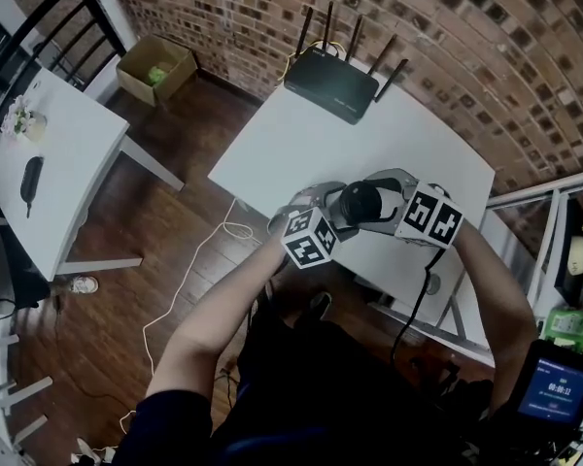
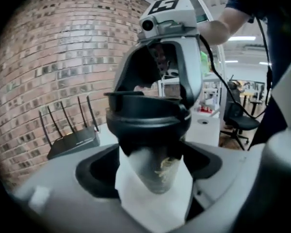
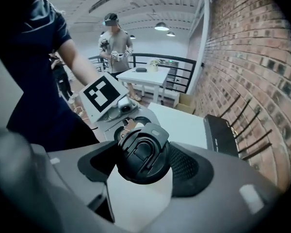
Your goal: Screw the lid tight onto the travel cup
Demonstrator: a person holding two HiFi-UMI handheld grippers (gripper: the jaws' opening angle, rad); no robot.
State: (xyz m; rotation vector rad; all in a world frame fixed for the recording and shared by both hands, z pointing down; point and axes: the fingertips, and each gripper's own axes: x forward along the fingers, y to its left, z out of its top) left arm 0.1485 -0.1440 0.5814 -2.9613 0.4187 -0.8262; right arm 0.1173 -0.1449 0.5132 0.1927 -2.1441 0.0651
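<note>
The left tongs (image 2: 153,169) pinch the travel cup (image 2: 157,176) by its body, holding it above the white bench (image 1: 291,144) near its front edge. The right tongs (image 3: 144,166) clamp the black lid (image 3: 141,152) sitting on the cup's mouth.

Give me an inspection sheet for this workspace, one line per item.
Surface: white table, set near the brick wall.
Job's things: travel cup held between both grippers over the table; lid sits on its mouth.
Clutter: router with four antennas at the table's far edge.
Grippers: left gripper jaws clamp the cup body; right gripper jaws clamp the lid.
Cables: white cable loops on the floor; black cable hangs below the right gripper.
Surroundings: wooden floor, cardboard box, second white table at left.
</note>
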